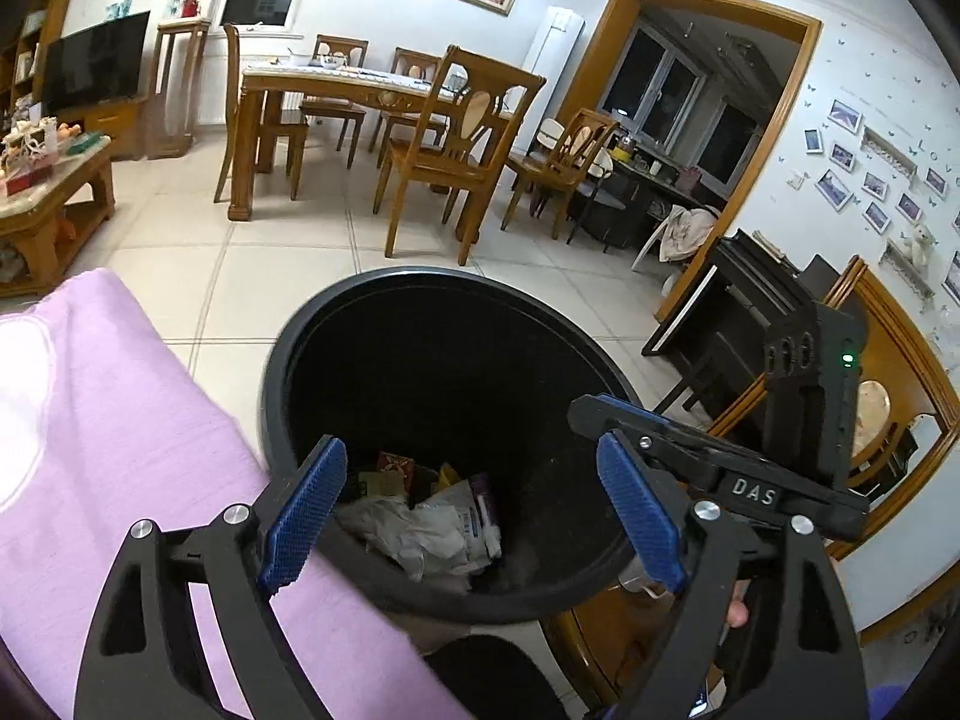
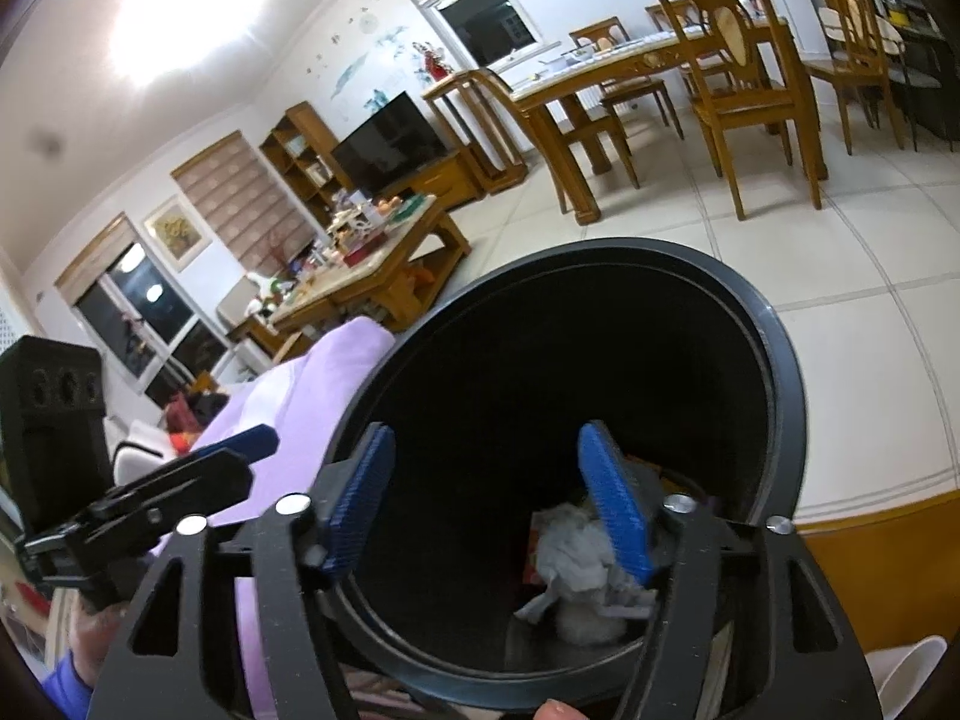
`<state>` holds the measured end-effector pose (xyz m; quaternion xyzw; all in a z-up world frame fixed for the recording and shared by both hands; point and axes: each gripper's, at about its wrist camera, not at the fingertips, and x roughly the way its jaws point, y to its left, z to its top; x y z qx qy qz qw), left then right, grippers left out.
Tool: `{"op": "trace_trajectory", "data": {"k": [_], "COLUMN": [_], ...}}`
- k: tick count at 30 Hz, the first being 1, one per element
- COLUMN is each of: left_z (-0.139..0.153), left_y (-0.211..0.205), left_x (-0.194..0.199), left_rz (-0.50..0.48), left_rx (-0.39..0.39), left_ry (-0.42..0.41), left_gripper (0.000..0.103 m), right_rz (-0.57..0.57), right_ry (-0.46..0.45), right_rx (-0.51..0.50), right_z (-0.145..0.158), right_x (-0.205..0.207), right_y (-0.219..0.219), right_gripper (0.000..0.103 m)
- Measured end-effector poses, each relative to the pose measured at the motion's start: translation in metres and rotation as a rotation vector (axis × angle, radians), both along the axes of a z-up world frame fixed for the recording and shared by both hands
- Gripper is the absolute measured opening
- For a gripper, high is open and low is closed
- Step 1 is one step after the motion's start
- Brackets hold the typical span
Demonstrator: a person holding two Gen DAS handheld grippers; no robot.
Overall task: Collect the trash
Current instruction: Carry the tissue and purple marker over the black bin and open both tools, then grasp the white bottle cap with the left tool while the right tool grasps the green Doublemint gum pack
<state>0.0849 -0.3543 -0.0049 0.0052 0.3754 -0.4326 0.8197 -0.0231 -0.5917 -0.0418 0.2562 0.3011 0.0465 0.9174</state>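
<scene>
**Both Claws Wait Over the Trash Bin**

White floor tiles spread across a big room with a wooden dining set and a low wooden counter full of small things. Close to the cameras sits a round black bin. It stands right beside a soft purple cloth.

Down at the bottom of the bin lies the trash. It is crumpled white paper, wrappers and a small box. So some trash is already where it belongs.

The left claw hangs over the bin's mouth. Its blue pads are spread wide and hold nothing. The right claw hangs over the bin too. Its blue pads are also spread apart and empty.

I think the step now is letting go and getting ready for more trash. To do it well, I would lift both claws straight up first, so they do not bump the bin's rim or each other. They are very near each other here. The bin looks light, so a knock could tip it. Then I would look around for more trash, maybe on the low counter, and keep the pads open until they are around the next piece.
</scene>
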Motion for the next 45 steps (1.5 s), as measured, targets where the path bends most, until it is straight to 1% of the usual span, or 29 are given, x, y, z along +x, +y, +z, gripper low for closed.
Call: {"op": "trace_trajectory", "data": {"k": [3,6,9,12,13,15,17,18,19,22,24,26,30,31,32,34,35,37,38,39,42,45], "left_z": [0.012,0.019,0.028,0.036,0.036,0.034,0.028,0.023,0.017,-0.001,-0.012,-0.022,-0.033,-0.036,-0.038,-0.041,-0.044,-0.049,-0.049,-0.049,-0.051,-0.051], "left_y": [0.028,0.06,0.099,0.149,0.169,0.211,0.243,0.259,0.278,0.317,0.333,0.344,0.356,0.359,0.359,0.361,0.362,0.365,0.365,0.368,0.371,0.369], "left_x": [-0.006,-0.005,-0.002,0.006,0.008,0.016,0.021,0.024,0.029,0.04,0.049,0.054,0.071,0.073,0.077,0.085,0.089,0.093,0.093,0.093,0.089,0.087], "left_rz": [0.023,0.064,0.131,0.22,0.257,0.336,0.398,0.426,0.461,0.52,0.541,0.543,0.528,0.522,0.516,0.511,0.51,0.507,0.509,0.51,0.497,0.505], "left_rx": [-0.022,-0.03,-0.042,-0.043,-0.038,-0.026,-0.009,0.001,0.021,0.086,0.136,0.167,0.206,0.207,0.204,0.199,0.198,0.195,0.19,0.189,0.169,0.186], "left_ry": [-0.014,-0.03,-0.038,-0.052,-0.057,-0.055,-0.04,-0.032,-0.019,0.012,0.023,0.027,0.036,0.038,0.044,0.057,0.063,0.073,0.064,0.063,0.064,0.05], "left_gripper": [0.088,0.088,0.088,0.088,0.088,0.088,0.088,0.088,0.088,0.088,0.088,0.087,0.086,0.081,0.078,0.066,0.064,0.051,0.048,0.038,0.038,0.038], "right_rz": [0.028,0.071,0.136,0.199,0.22,0.274,0.317,0.342,0.367,0.447,0.484,0.521,0.556,0.56,0.565,0.568,0.568,0.565,0.564,0.561,0.565,0.574], "right_ry": [0.0,0.002,0.007,0.011,0.012,0.018,0.024,0.028,0.031,0.049,0.061,0.085,0.116,0.124,0.13,0.14,0.145,0.157,0.161,0.164,0.173,0.17], "right_rx": [-0.02,-0.039,-0.069,-0.094,-0.101,-0.122,-0.141,-0.153,-0.161,-0.2,-0.226,-0.256,-0.312,-0.329,-0.343,-0.363,-0.372,-0.387,-0.39,-0.387,-0.388,-0.411], "right_z": [0.007,0.016,0.027,0.035,0.037,0.042,0.048,0.05,0.052,0.053,0.052,0.049,0.039,0.036,0.034,0.026,0.024,0.019,0.017,0.015,0.011,0.009], "right_x": [0.008,0.022,0.039,0.055,0.061,0.076,0.088,0.095,0.101,0.119,0.128,0.143,0.165,0.171,0.176,0.184,0.189,0.199,0.201,0.205,0.215,0.219], "right_y": [0.023,0.048,0.09,0.133,0.147,0.183,0.216,0.233,0.251,0.308,0.34,0.375,0.416,0.426,0.437,0.444,0.449,0.457,0.46,0.463,0.471,0.48], "right_gripper": [0.068,0.068,0.068,0.068,0.072,0.074,0.075,0.08,0.083,0.084,0.084,0.084,0.084,0.084,0.084,0.085,0.085,0.085,0.088,0.097,0.097,0.097]}}
